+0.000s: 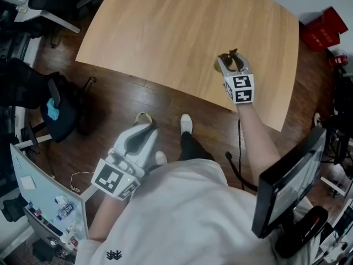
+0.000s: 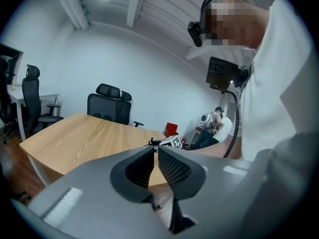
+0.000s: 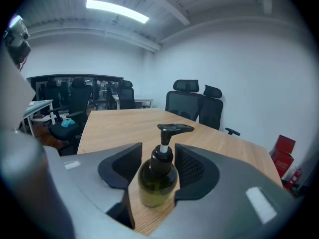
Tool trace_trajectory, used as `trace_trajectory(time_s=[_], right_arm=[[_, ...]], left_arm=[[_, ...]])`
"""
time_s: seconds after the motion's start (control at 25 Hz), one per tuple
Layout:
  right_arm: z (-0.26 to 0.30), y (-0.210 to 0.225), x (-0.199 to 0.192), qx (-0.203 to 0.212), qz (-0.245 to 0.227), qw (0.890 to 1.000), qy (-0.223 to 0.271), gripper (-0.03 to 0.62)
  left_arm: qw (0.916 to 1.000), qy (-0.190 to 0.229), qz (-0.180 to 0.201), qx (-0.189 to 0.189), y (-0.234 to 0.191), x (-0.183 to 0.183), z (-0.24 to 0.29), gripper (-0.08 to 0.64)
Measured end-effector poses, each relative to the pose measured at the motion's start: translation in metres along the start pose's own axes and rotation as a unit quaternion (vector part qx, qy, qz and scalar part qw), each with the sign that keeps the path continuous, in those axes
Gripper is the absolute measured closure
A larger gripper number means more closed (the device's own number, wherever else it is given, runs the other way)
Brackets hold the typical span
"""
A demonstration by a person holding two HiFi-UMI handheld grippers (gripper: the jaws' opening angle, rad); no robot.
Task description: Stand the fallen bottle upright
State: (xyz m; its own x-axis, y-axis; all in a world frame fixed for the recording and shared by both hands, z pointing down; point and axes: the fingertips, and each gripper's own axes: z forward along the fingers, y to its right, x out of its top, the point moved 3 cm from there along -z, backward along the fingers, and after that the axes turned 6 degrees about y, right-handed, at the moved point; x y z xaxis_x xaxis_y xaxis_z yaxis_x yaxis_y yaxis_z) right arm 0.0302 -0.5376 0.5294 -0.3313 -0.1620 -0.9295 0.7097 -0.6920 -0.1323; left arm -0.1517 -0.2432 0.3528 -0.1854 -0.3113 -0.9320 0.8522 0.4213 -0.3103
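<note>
The bottle point(image 3: 158, 176) stands upright on the worktop point(image 3: 124, 123), deep between the right tongs point(image 3: 158, 153). They are partly apart and flank its olive body closely, with the black pump rising above them. From the head view only a dark bit of the bottle point(image 1: 234, 54) peeks past those tongs point(image 1: 231, 61), close to the near edge of the worktop point(image 1: 182, 32). That view alone shows the left tongs point(image 1: 143, 118) hanging off the worktop over the wooden floor point(image 1: 110, 109). The left gripper view shows these tongs point(image 2: 155, 152) pressed together with nothing between them.

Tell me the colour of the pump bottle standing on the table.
Bottle: dark olive-green, with a black pump; best in the right gripper view.
</note>
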Motion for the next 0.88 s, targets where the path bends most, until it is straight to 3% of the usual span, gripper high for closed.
trace_trajectory(time_s=[0.24,0.4,0.56,0.88], right_arm=[[-0.026,-0.010,0.001,-0.042,0.013,0.999,-0.031,0.303],[-0.089,-0.044,0.001,-0.057,0.025,0.997,-0.043,0.299],[-0.177,-0.115,0.005,-0.064,0.040,0.996,-0.038,0.299],[-0.354,-0.286,0.019,-0.054,0.091,0.994,-0.019,0.308]], left_arm=[[0.9989,0.023,0.041,-0.006,-0.005,-0.005,-0.047,0.537],[0.9974,0.041,0.056,-0.019,-0.002,-0.014,-0.092,0.537],[0.9946,0.054,0.067,-0.058,0.006,-0.033,-0.149,0.538],[0.9889,0.037,0.068,-0.127,0.037,-0.072,-0.246,0.538]])
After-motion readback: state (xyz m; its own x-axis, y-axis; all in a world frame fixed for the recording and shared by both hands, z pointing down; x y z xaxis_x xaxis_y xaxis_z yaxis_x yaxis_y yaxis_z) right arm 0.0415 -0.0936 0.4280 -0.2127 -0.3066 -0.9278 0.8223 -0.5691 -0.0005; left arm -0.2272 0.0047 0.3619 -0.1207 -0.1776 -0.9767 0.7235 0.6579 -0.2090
